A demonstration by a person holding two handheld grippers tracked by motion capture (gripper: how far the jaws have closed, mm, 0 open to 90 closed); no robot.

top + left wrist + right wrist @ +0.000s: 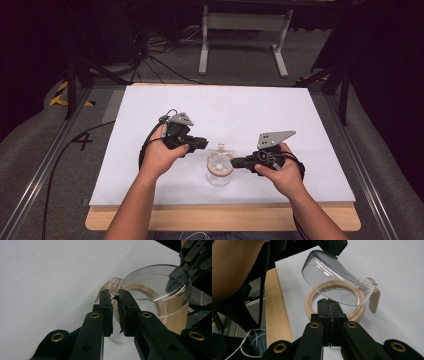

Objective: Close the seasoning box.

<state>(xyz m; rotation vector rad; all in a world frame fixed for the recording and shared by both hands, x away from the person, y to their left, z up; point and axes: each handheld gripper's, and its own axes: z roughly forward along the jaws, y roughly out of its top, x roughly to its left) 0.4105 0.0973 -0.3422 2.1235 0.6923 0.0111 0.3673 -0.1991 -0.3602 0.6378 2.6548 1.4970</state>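
Clear glass jar w/ tan rubber rim ring (220,169), near white table's (250,115) front edge; left gripper (114,300) jaws clamped on hinged clear lid (337,277); right gripper (329,305) pinching ring.

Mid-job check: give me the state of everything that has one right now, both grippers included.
Jar: upright on the white board, mouth open.
Lid: clear, hinged up and tilted over the mouth.
Seal ring: tan, seated round the jar mouth.
Left gripper: jaws nearly closed at the jar's rim.
Right gripper: jaws shut at the seal ring; whether they pinch it I cannot tell.
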